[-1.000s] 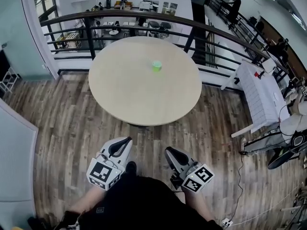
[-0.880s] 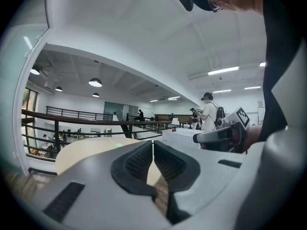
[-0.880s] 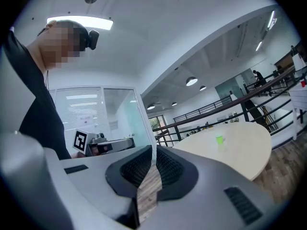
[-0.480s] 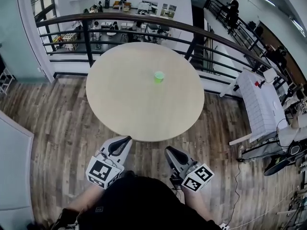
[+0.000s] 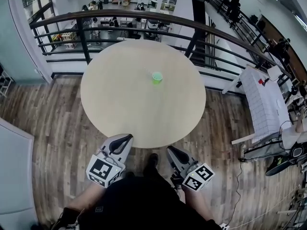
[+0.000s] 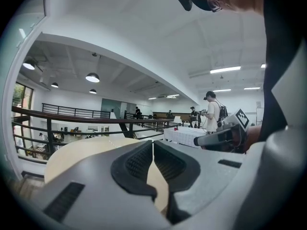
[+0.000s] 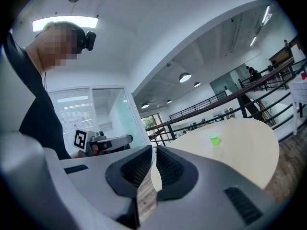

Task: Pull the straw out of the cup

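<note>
On a wood-floored point(image 5: 48, 123) mezzanine edged by a dark railing point(image 5: 144, 17), a person in a dark top point(image 5: 139, 200) stands at the near edge of a round, pale tabletop point(image 5: 120, 109), holding one set of tongs in each hand. The left tongs point(image 5: 124, 139) and the right tongs point(image 5: 171, 152) both point toward the tabletop from just short of its near rim, side by side and apart from each other. Each gripper view shows its ribbed black pads clenched tip to tip with nothing caught between them; only floor and tabletop show through the narrow slot below the tips.

A small green cup point(image 5: 157, 77) stands upright and alone on the tabletop, a little beyond its middle and toward the railing side, well apart from both tongs. From the right gripper view a thin, pale straw point(image 7: 207, 135) rises out of the cup and leans to the left; from the head view it is too fine to make out clearly.

To the right of the tabletop, a long table under a white cloth point(image 5: 261, 99) stands along the railing. Other people point(image 5: 233, 4) stand farther back on the walkway. The left gripper view catches the right tongs held out level beside it, marker cube showing.
</note>
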Demonstrator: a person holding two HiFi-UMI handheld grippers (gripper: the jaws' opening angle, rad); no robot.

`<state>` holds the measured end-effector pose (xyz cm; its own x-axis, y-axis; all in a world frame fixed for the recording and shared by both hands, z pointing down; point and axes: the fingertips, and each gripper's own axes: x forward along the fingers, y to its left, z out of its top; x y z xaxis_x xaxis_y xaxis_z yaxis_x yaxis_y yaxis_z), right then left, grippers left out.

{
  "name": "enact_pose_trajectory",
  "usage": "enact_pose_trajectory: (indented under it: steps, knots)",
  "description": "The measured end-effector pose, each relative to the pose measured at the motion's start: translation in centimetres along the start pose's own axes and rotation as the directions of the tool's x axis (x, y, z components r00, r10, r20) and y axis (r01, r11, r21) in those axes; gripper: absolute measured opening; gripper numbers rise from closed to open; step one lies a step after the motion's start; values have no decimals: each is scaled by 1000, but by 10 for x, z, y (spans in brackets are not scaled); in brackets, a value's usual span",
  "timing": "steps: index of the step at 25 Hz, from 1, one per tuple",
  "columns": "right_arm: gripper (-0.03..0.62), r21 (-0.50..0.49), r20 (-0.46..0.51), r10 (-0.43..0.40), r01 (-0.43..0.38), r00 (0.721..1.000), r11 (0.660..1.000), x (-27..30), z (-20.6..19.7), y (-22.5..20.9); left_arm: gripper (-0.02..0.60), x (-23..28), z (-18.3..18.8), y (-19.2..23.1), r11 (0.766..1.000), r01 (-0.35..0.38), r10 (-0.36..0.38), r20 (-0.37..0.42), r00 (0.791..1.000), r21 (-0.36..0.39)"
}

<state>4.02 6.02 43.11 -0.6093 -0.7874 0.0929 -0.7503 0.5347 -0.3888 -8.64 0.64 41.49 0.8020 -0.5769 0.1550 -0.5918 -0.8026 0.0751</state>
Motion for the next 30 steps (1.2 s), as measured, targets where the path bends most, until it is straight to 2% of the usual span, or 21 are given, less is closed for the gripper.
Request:
enact_pose_trajectory:
  steps: [12, 16, 20, 25, 30]
  knots:
    - [26, 8, -15, 73, -73, 997, 997, 39, 52, -111, 15, 109, 25, 38, 997, -72, 72, -15, 997, 1]
    - [26, 23, -23, 104, -103, 994, 994, 47, 64, -144, 15, 137, 25, 46, 995, -104, 104, -45, 994, 2]
    - [26, 36, -37, 145, -144, 989, 989, 55, 72, -166, 15, 158, 24, 57, 989, -149, 148, -69, 987, -11]
    - [26, 49, -62, 176, -173, 982, 984, 75, 79, -189, 15, 177, 33, 78, 981, -192, 190, -55, 980, -40]
    - [26, 52, -79, 203, -199, 976, 979, 101, 86, -193, 15, 193, 39, 95, 981, -189, 187, -45, 981, -49]
